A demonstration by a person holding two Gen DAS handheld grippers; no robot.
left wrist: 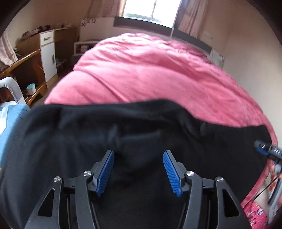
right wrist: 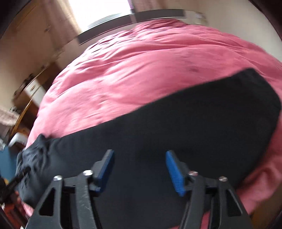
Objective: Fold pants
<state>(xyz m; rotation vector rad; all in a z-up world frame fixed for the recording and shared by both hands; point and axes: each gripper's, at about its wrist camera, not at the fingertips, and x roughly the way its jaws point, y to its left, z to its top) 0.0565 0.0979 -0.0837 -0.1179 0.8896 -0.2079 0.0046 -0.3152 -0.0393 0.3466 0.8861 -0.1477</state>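
Black pants (left wrist: 88, 132) lie spread across the near edge of a bed with a pink cover (left wrist: 149, 70). In the left wrist view my left gripper (left wrist: 138, 152) hangs just above the dark cloth, its blue pads (left wrist: 105, 172) wide apart and nothing pinched between them. The other gripper's tip (left wrist: 267, 149) shows at the right edge of the pants. In the right wrist view, which is blurred, my right gripper (right wrist: 139, 151) is open over the pants (right wrist: 193, 123); one bunched end (right wrist: 35, 155) lies at the left and a flat end reaches up to the right.
A wooden desk with a white cabinet (left wrist: 46, 52) stands left of the bed, a teal cup (left wrist: 31, 88) on its low shelf. A blue surface (left wrist: 10, 119) adjoins the bed's near left corner. A window (left wrist: 151, 8) is behind. A red patterned garment (left wrist: 255, 214) shows lower right.
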